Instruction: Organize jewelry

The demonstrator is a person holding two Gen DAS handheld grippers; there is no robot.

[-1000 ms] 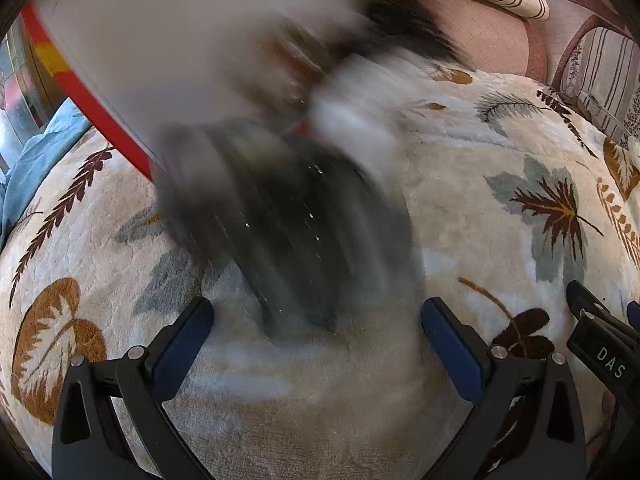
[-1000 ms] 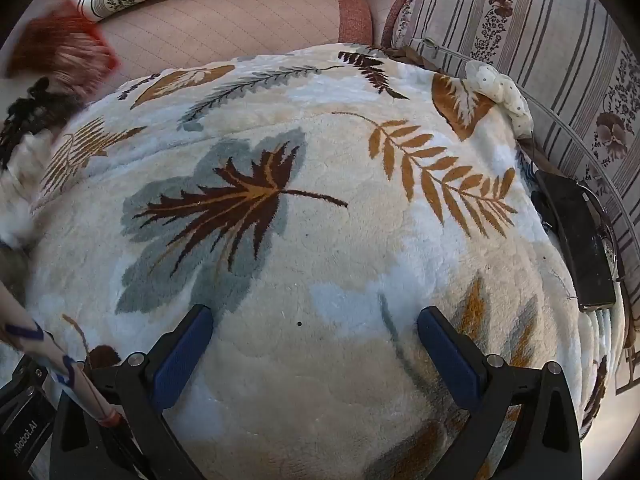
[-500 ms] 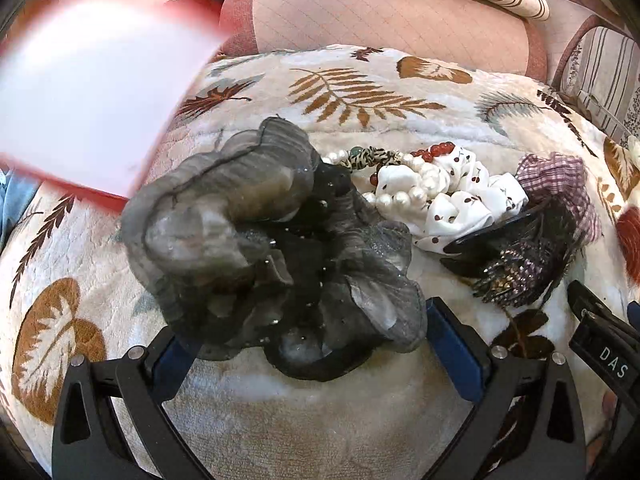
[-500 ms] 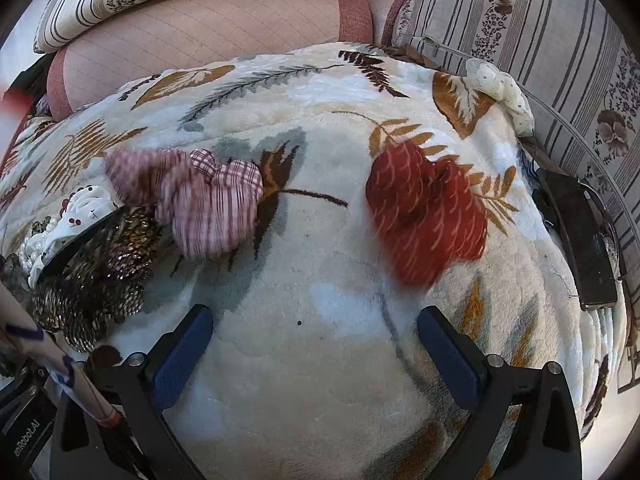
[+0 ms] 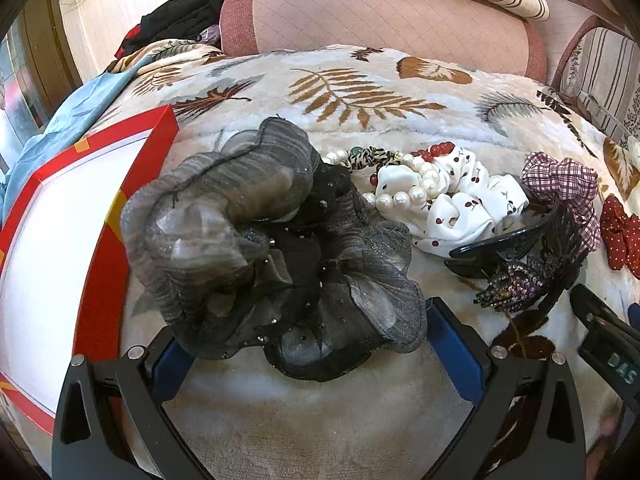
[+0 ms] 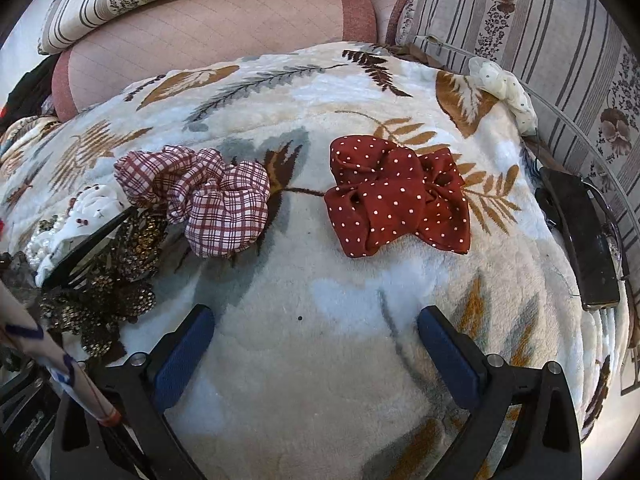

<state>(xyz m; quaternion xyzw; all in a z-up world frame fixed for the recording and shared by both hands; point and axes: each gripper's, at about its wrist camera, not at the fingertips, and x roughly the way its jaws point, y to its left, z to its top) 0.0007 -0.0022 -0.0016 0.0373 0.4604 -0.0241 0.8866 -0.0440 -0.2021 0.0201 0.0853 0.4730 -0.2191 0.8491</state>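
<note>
1. We see our left tool spread wide with nothing held; a big grey-black organza scrunchie lies on the leaf-print blanket right ahead of its blue fingertips, but we cannot tell if it touches them.
2. To the left of the scrunchie a red-edged white box rests on the blanket.
3. Behind the scrunchie we see a pearl string tangled with a white cherry-print scrunchie, and a black hair claw with a glittery clip just beside them.
4. Our right tool is also wide open and empty, over bare blanket.
5. Ahead of it lie a plaid scrunchie and a red polka-dot scrunchie, apart from each other.
6. A cream bow sits at the blanket's far right edge.
</note>
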